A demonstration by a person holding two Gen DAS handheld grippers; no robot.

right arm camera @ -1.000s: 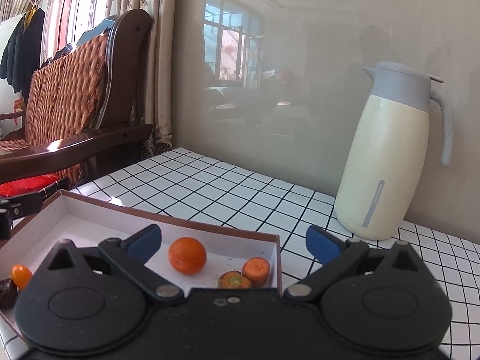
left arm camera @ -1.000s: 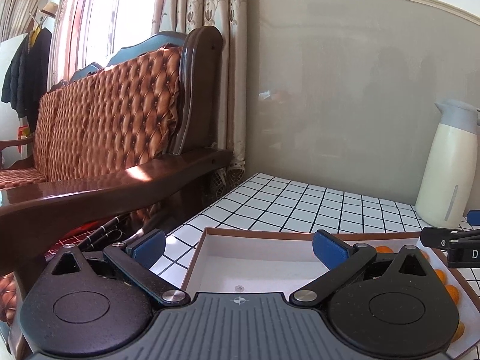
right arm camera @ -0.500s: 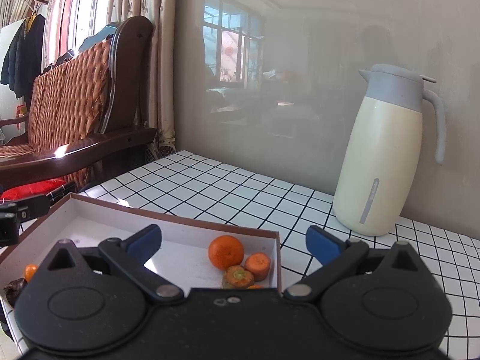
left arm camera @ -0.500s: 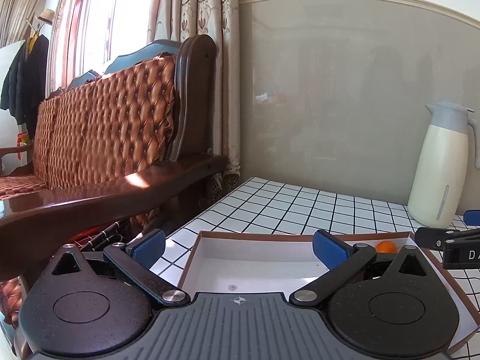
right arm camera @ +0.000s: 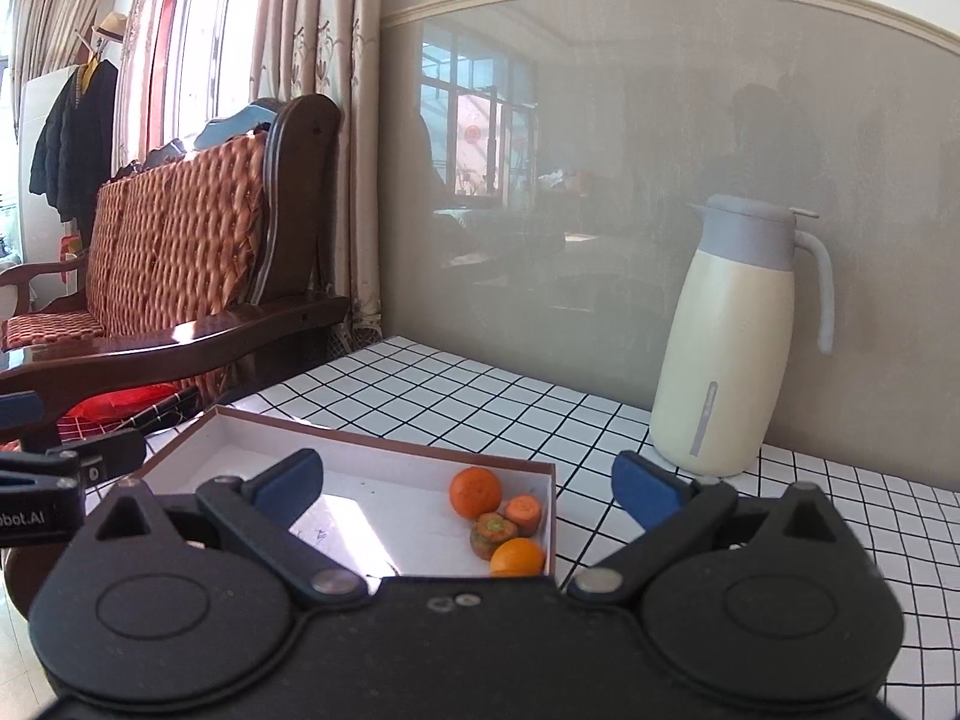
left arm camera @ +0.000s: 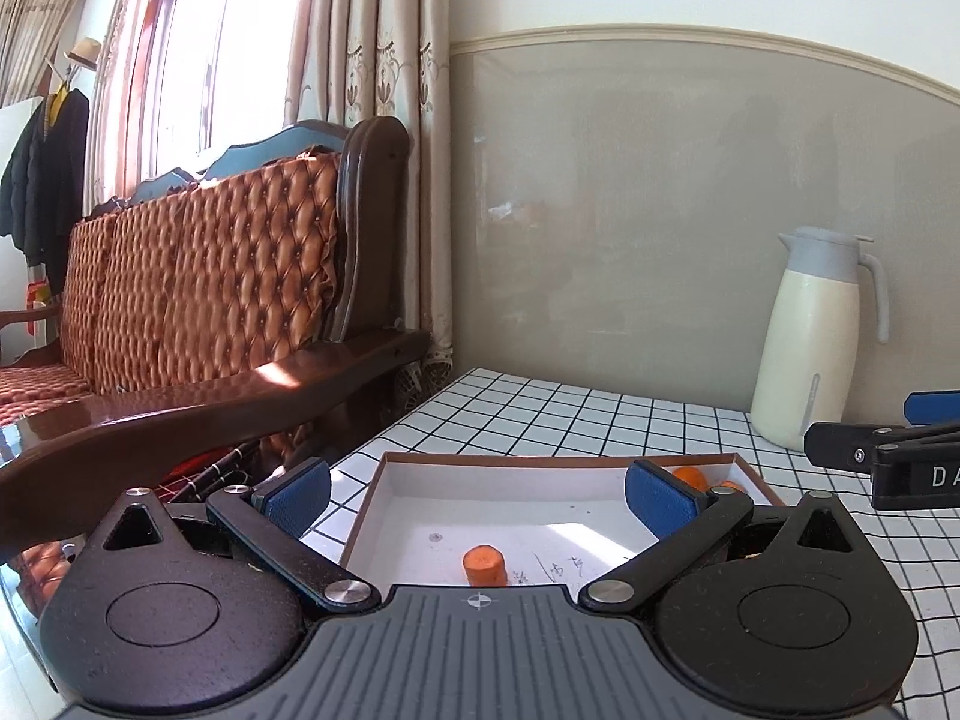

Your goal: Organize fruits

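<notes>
Both grippers have been drawn back from the box over the last second, so that more of its white floor is now seen; the left gripper and right gripper are spread wide with nothing held. A carrot piece has come into sight at the near left, while an orange, two carrot stubs and a second small orange are clustered in the far right corner, so sorting is judged barely begun

Round orange tangerine, two cut carrot stubs and a small orange fruit clustered between right fingers, nearer the right one.
</notes>
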